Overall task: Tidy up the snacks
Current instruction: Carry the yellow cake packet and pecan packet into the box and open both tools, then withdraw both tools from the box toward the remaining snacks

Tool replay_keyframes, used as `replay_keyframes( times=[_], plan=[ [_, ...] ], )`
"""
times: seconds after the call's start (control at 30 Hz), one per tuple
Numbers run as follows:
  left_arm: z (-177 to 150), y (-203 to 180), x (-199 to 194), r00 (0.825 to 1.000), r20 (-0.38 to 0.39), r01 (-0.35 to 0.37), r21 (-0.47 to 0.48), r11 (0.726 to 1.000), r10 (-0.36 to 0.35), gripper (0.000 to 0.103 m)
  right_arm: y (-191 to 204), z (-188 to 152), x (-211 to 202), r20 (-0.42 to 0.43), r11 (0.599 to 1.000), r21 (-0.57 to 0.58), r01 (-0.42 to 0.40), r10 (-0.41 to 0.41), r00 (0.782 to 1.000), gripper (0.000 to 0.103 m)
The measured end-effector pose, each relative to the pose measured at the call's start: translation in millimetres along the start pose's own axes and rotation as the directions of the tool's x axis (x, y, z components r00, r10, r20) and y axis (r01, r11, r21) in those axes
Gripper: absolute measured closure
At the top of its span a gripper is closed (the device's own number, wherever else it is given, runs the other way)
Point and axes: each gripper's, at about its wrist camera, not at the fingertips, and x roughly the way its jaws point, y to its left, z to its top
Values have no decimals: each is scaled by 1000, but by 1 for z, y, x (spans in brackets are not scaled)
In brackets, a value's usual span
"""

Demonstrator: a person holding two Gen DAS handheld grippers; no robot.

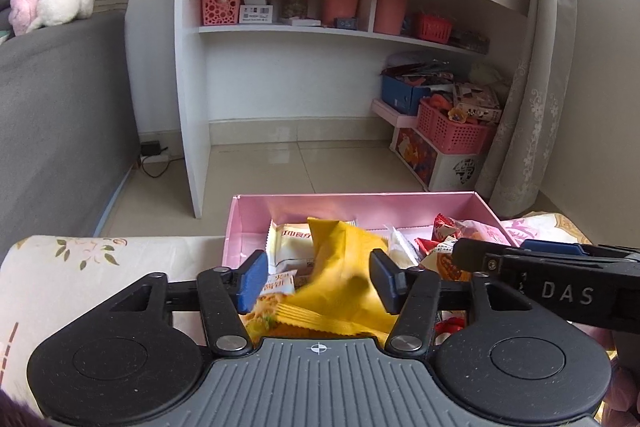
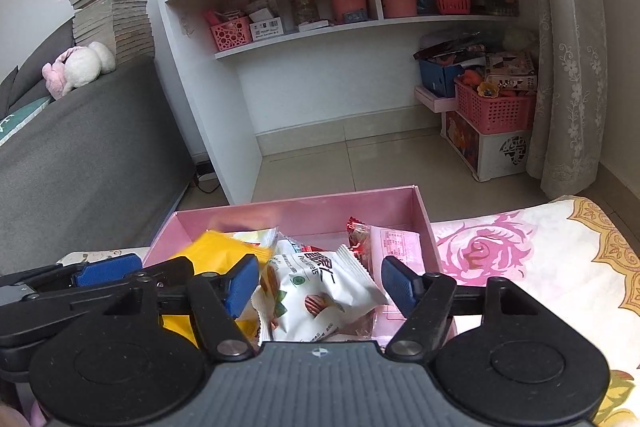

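- The left gripper (image 1: 318, 277) is seen with its blue pads (image 1: 252, 279) spread; a yellow snack packet (image 1: 344, 267) lies between them, and a gap shows on each side, so nothing is pinched.
- The right gripper (image 2: 320, 285) is likewise held apart, its pads standing clear on both sides of a white nut packet (image 2: 324, 287) that rests below them.
- Both tools are poised side by side over a pink box (image 1: 288, 207), the right one's fingers reaching in from the right edge of the left wrist view.
- The snacks are gathered inside that box: the yellow packet toward its left, the white one beside it, red-wrapped sweets (image 2: 358, 233) and a pale pink packet (image 2: 394, 241) toward its right.
- The box is set on a floral cloth (image 2: 520, 259).
- Beyond it, a tiled floor (image 1: 280, 163), a white shelf unit (image 1: 280, 75) and a grey sofa (image 1: 60, 107) are seen.
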Motion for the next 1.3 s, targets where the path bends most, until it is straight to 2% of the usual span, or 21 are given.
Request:
replay_keyframes(
  times=[0.07,0.43,0.83,1.3],
  plan=[
    [-1,0,-4,1000,1,2,-1,1000,-2,38,-2,0,-4,4,1000,4,2,-2,1000,35],
    [-7,2,-45,1000,3,16,-8,1000,-16,26,-2,-1,-41,21,1000,0,-3,3,1000,24],
    [-32,-4,-102,999,-8,45,0,999,-45,15,8,-20,-90,23,999,-34,-19,20,1000,12],
    [-76,-5,-139,997,-62,44,-5,999,-44,7,-3,-58,-124,-25,998,-56,14,-15,1000,7]
  ],
)
